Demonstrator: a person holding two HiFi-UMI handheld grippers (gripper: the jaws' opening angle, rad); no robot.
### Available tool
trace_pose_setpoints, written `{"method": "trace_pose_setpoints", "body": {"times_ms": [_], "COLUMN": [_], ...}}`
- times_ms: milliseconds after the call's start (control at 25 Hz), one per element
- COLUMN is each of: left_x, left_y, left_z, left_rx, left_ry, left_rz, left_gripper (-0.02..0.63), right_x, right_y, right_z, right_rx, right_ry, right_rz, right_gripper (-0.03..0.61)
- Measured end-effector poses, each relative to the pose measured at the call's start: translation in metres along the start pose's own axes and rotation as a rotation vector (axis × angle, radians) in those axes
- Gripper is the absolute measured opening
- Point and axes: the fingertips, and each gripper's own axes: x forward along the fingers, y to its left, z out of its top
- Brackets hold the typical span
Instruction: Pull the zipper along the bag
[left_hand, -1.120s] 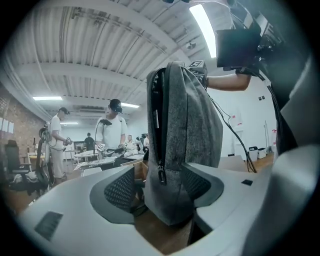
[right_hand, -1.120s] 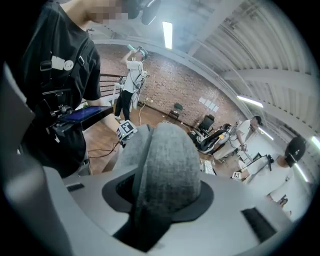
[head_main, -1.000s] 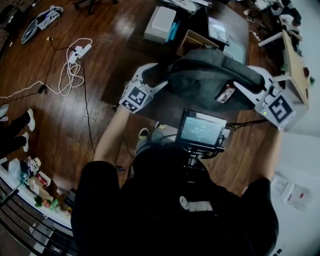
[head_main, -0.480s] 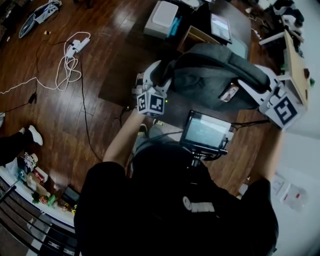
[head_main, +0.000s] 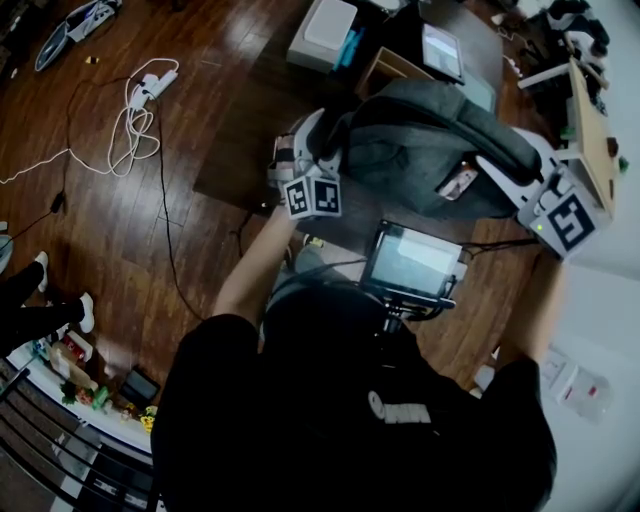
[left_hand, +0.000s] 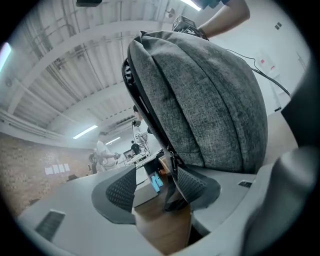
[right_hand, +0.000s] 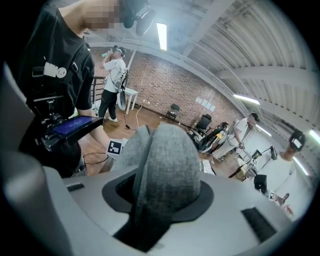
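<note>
A grey backpack (head_main: 430, 150) stands on a dark table (head_main: 240, 160). My left gripper (head_main: 318, 140) is at the bag's left end. In the left gripper view the bag (left_hand: 205, 95) fills the upper right and its black zipper (left_hand: 145, 105) runs down to a black pull tab (left_hand: 173, 182). The tab hangs between the jaws of the left gripper (left_hand: 157, 189), against the right pad (left_hand: 194, 184) and apart from the left pad (left_hand: 121, 190); these jaws have just been closing. My right gripper (head_main: 492, 172) holds the bag's right end, and the right gripper (right_hand: 157, 195) is shut on a grey fold (right_hand: 162, 165).
A lit screen (head_main: 412, 260) is mounted in front of the person's chest. A white cable with a power strip (head_main: 140, 120) lies on the wood floor at left. A white box (head_main: 325, 35) and a cardboard box (head_main: 390, 70) sit beyond the bag. People stand in the background.
My left gripper has moved right toward the bag's left end and rolled, so its marker cube faces differently. The right gripper has stayed on the bag.
</note>
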Motion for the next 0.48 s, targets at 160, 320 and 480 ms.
{"method": "trace_pose_setpoints", "body": {"times_ms": [160, 320, 480], "left_x": [0.003, 0.008, 0.007], "left_y": [-0.008, -0.015, -0.011], "left_z": [0.006, 0.01, 0.011], "left_rx": [0.094, 0.221, 0.25], "left_ry": [-0.022, -0.049, -0.053], "left_rz": [-0.02, -0.063, -0.096], "left_gripper": [0.165, 0.027, 0.006], "right_x": [-0.001, -0.001, -0.004], "right_y": [0.0, 0.0, -0.004], "right_z": [0.0, 0.0, -0.004], "right_rx": [0.002, 0.001, -0.013], "right_ry": [-0.007, -0.005, -0.003], "right_rz": [-0.003, -0.007, -0.037], "right_gripper": [0.17, 0.17, 0.181]}}
